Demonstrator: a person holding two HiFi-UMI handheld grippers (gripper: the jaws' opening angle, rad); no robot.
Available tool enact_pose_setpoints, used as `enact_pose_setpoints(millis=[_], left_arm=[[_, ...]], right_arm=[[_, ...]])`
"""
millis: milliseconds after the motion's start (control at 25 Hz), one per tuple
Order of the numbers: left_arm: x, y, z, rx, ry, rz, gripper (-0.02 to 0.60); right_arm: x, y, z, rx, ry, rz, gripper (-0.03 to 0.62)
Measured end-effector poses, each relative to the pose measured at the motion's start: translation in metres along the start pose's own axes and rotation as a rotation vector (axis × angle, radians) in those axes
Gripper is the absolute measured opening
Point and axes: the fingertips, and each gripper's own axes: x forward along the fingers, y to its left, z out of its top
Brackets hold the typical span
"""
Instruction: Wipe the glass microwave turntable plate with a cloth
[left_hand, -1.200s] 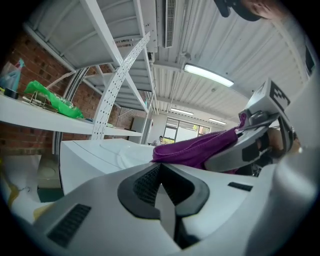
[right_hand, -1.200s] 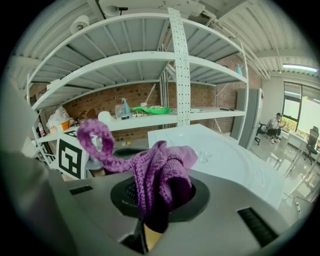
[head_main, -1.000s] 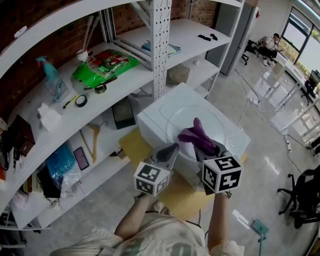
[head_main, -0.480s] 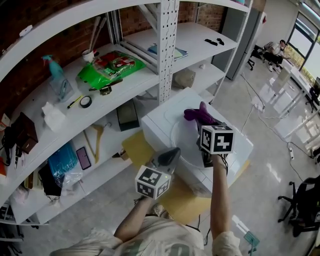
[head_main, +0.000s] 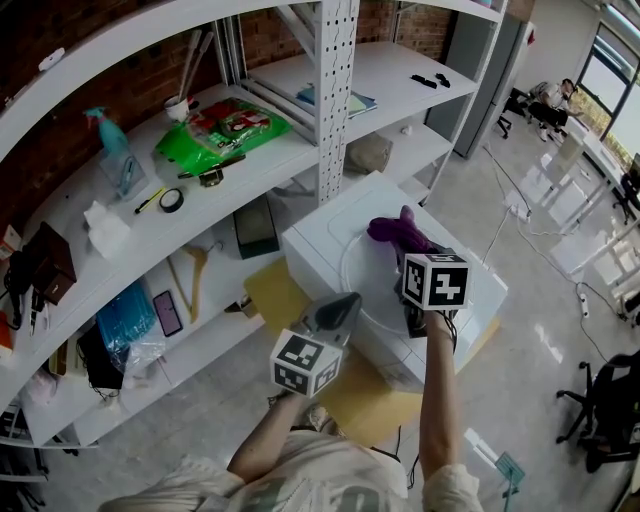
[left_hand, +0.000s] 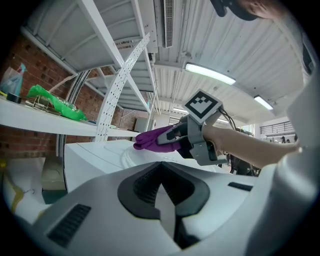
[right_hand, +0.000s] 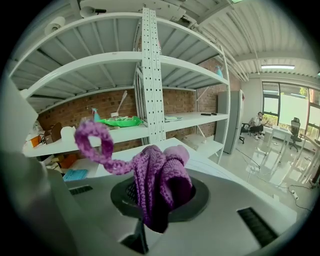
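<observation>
- Cloth (right_hand: 159, 186), purple and knitted, is bunching up between the jaws of the right gripper (head_main: 411, 254); the jaws are pinching tight on its folds, and 1 loose loop is curling free up to the left.
- That gripper is reaching out over the far side of the glass turntable plate (head_main: 362, 285), with the cloth hanging low at the plate's far rim. Whether fabric and glass are actually touching, I cannot tell.
- The plate is lying flat on top of a white appliance (head_main: 312, 248), which is sitting on a sheet of cardboard (head_main: 268, 290) on the floor.
- The left gripper (left_hand: 161, 201) is hovering at the appliance's near corner, apart from the plate, its 2 jaws pressing together with nothing between them.
- The right gripper's marker cube and the forearm are covering the plate's right half in the head view.
- Close behind the appliance, a perforated steel post (head_main: 337, 110) is rising up through the white shelving (head_main: 200, 212).
- On that shelf, a green bag (head_main: 220, 128) and a blue spray bottle (head_main: 108, 150) are sitting well apart from the work; 1 level down, a black box (head_main: 256, 228) is standing just left of the appliance.
- Off to the right, a black office chair (head_main: 600, 395) is standing on the shiny floor.
</observation>
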Motion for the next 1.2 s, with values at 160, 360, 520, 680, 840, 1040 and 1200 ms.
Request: enact_pose_setpoints(millis=[160, 360, 520, 680, 840, 1040, 1200], left_arm=[[0.0, -0.001, 0.0, 0.007, 0.004, 0.001, 0.003], [-0.001, -0.001, -0.001, 0.005, 0.005, -0.001, 0.003], [-0.001, 0.001, 0.0, 0.006, 0.002, -0.001, 0.003], [-0.001, 0.002, -0.001, 0.003, 0.003, 0.001, 0.003], [0.0, 0.0, 0.001, 0.014, 0.004, -0.005, 0.003], [-0.001, 0.001, 0.0, 0.016, 0.011, -0.006, 0.003], [0.0, 0.001, -0.003, 0.012, 0.02, -0.006, 0.003]], right_arm=[[-0.016, 0.009, -0.016, -0.009, 0.014, 0.014, 0.051], [-0.044, 0.018, -0.037, -0.024, 0.028, 0.013, 0.051], [-0.073, 0.029, -0.052, -0.041, 0.035, 0.017, 0.051], [-0.097, 0.04, -0.072, -0.022, 0.034, 0.029, 0.051], [-0.117, 0.045, -0.084, 0.018, 0.033, 0.051, 0.051], [-0.129, 0.052, -0.094, 0.051, 0.037, 0.061, 0.051], [-0.136, 0.056, -0.101, 0.07, 0.044, 0.065, 0.051]])
